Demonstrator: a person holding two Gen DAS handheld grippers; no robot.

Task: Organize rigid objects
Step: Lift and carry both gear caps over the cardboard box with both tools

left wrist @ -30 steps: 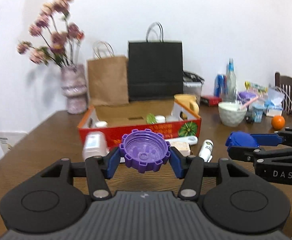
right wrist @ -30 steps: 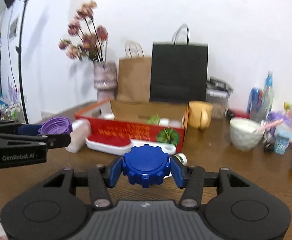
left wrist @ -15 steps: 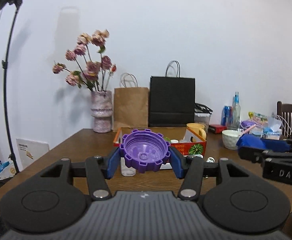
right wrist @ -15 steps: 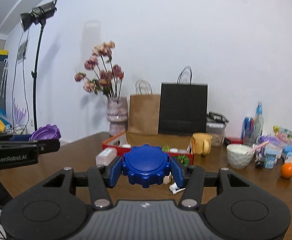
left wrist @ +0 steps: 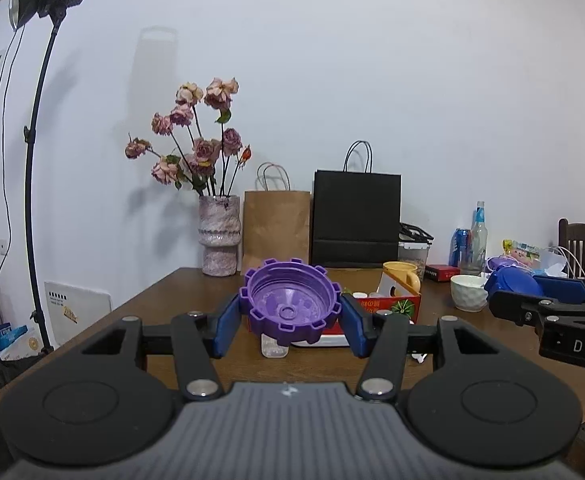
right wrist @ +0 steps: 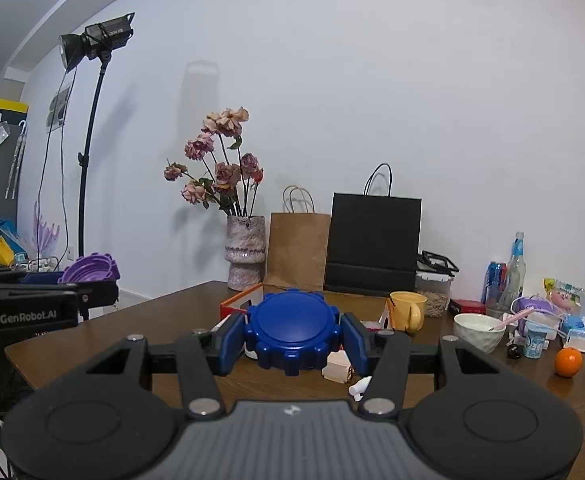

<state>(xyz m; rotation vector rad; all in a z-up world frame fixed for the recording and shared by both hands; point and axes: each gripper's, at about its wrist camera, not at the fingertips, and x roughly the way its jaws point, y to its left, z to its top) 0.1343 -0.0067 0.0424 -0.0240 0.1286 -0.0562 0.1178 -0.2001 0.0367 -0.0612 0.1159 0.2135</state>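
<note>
My left gripper is shut on a purple toothed cap, hollow side up, held above the near end of the wooden table. My right gripper is shut on a blue toothed cap, flat side up. Each gripper shows in the other's view: the right one with the blue cap at the right, the left one with the purple cap at the left. A red cardboard box with small items lies on the table behind the caps, partly hidden.
A vase of dried flowers, a brown bag and a black bag stand at the back. A yellow mug, white bowl, bottles, packets and an orange crowd the right. A light stand is left.
Both grippers have pulled back and up from the red box, each still holding its cap. The box and table now look farther away and lower.
</note>
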